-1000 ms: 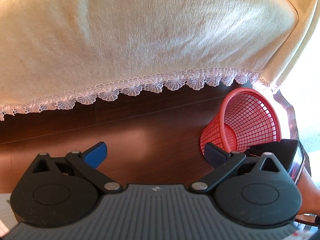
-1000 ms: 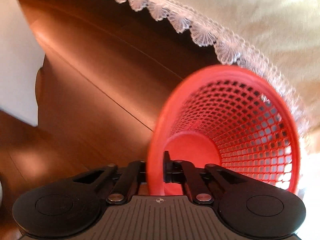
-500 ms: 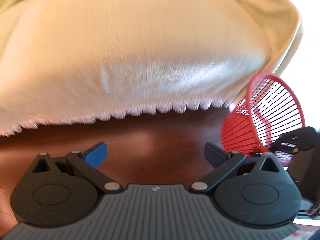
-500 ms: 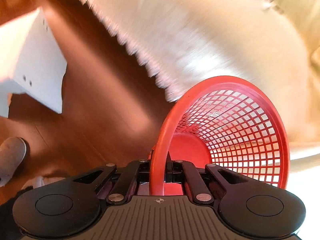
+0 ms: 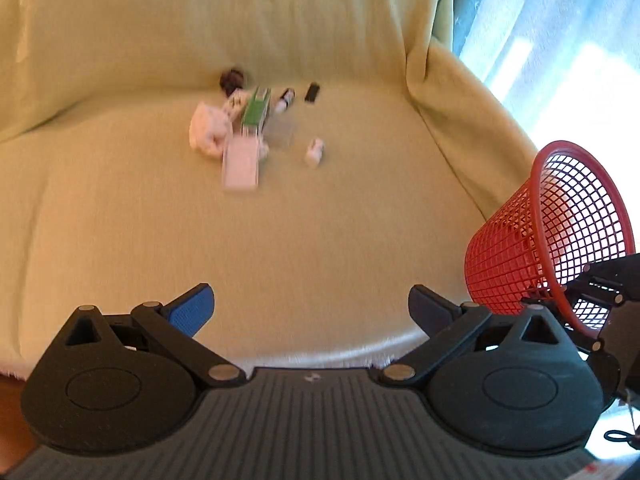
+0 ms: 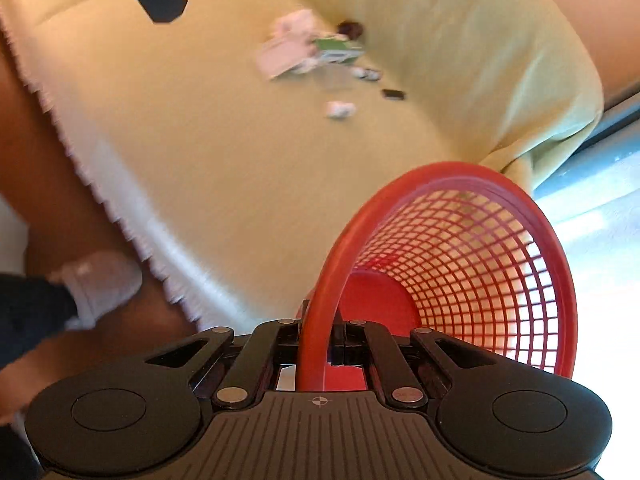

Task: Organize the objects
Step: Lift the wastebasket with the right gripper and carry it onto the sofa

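Two grippers over a yellow-covered sofa (image 5: 320, 220), right gripper (image 6: 320, 332) clamped tight on the rim of a red mesh basket (image 6: 460, 264) hanging tilted in the air, left gripper (image 5: 312, 304) wide open and empty, blurry pile of small stuff (image 5: 248, 132) near the backrest

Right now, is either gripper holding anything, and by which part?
The right gripper has its jaws clamped on the rim of the red plastic mesh basket, holding it tilted. The left gripper is open and holds nothing.
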`<state>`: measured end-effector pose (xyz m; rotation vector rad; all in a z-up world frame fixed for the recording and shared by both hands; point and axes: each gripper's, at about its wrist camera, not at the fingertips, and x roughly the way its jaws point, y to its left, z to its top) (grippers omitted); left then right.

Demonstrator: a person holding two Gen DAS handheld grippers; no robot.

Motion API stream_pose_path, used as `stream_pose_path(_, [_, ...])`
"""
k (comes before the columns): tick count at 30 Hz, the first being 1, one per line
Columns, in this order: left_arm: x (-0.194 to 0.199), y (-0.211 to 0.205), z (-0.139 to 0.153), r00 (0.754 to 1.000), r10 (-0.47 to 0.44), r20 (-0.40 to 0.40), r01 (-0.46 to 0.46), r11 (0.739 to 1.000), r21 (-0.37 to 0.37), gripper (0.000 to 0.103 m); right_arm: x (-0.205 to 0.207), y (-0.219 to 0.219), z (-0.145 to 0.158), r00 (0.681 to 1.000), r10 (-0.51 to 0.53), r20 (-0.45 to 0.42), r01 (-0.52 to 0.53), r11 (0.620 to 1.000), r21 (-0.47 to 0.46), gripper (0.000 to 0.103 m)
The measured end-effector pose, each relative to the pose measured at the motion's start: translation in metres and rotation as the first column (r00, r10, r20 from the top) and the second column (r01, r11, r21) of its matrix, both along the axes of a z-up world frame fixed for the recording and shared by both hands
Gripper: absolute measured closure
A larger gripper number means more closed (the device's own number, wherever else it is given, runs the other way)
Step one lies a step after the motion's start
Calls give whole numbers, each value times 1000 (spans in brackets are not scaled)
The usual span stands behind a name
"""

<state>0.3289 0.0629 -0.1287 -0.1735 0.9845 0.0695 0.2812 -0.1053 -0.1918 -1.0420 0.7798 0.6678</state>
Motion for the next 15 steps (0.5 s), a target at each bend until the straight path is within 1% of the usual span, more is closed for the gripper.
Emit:
stream_pose_path(2, [28, 10, 0, 999, -29, 13, 29, 1000, 8, 2, 22, 19, -6, 999, -47, 13, 47, 999, -4, 102])
stream_pose_path(4, [56, 23, -9, 997, -71, 13, 71, 997, 14, 2, 45, 35, -15, 995, -92, 27, 93, 995, -21, 102])
stream_pose_path(9, [118, 55, -46, 979, -200, 22, 201, 979, -44, 2, 91, 61, -49, 980, -181, 86, 190, 975, -116, 102])
stream_pose_path(12, [141, 71, -63, 967, -250, 44, 252, 966, -50, 2, 115, 71, -72, 969, -208, 134, 227, 962, -149, 102])
stream_pose_path(15, [154, 83, -81, 962, -267, 57, 270, 962, -50, 2, 128, 74, -86, 952, -228, 202, 258, 956, -139, 102])
